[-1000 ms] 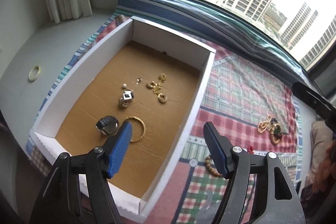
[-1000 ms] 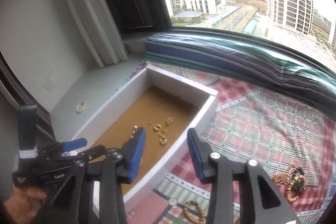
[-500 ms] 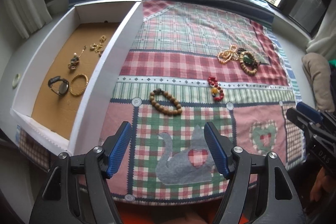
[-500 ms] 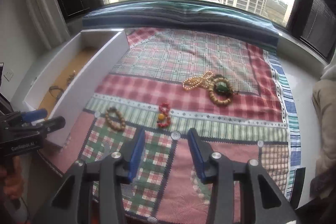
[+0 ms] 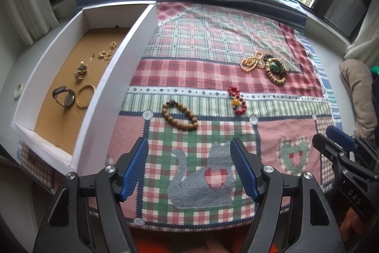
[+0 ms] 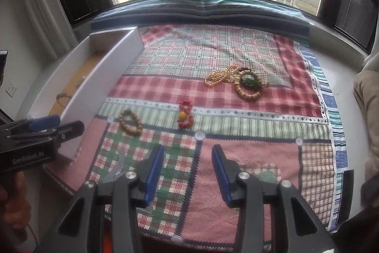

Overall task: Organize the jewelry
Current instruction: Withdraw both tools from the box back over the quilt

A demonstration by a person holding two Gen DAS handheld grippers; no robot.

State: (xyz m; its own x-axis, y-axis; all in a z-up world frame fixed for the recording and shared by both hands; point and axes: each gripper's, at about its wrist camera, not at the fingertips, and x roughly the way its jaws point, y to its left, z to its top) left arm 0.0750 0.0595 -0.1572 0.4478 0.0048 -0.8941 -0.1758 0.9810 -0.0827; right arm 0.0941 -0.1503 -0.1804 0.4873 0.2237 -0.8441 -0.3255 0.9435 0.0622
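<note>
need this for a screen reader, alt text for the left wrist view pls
An open, empty left gripper hovers over a patchwork cloth where a brown bead bracelet, a red bead bracelet and a bead pile lie. At left, a white box holds a watch and gold pieces.

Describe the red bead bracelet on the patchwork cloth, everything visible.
The red bead bracelet is a loop of small glossy red beads, twisted into a figure-eight, with one larger amber-yellow bead near the crossing. It lies flat on the patchwork cloth, across a white dotted band and a green-striped strip, between the brown wooden bracelet and the far cluster of beads. Nothing else touches it; both grippers are clear of it.
</note>
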